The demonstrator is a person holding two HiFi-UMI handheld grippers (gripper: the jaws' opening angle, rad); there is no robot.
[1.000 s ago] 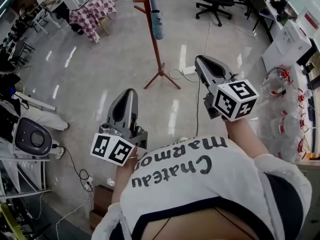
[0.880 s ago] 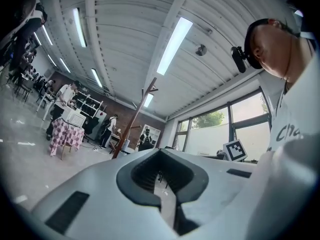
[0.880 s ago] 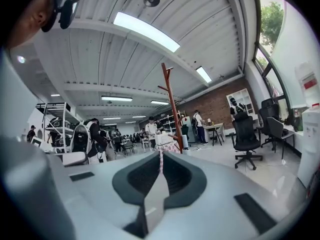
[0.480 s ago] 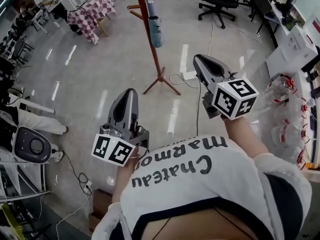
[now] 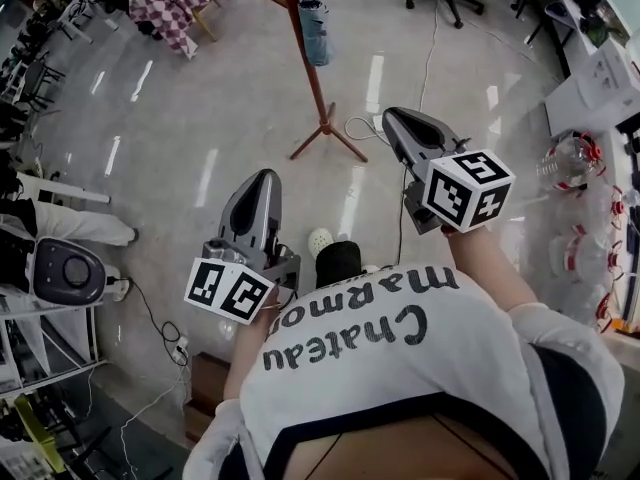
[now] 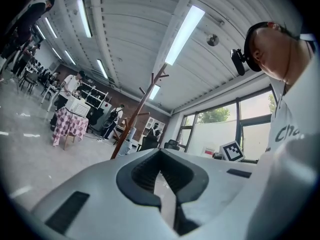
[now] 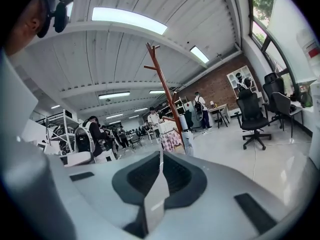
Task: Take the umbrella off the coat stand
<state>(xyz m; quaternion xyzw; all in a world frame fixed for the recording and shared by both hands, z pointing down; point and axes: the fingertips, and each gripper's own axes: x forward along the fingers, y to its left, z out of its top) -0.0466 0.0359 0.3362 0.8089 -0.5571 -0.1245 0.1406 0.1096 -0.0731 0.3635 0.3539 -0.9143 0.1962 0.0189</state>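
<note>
Well short of the coat stand, holding left claw and right claw both closed on nothing, with the umbrella hanging on that stand well apart ahead, yet to approach, grip and lift it off.

You hold your left gripper and right gripper out ahead, roughly level, each with its jaws closed together on nothing.

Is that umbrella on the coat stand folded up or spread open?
Folded. The umbrella hangs as a slim closed bundle beside the pole of the coat stand, with no canopy spread.
</note>
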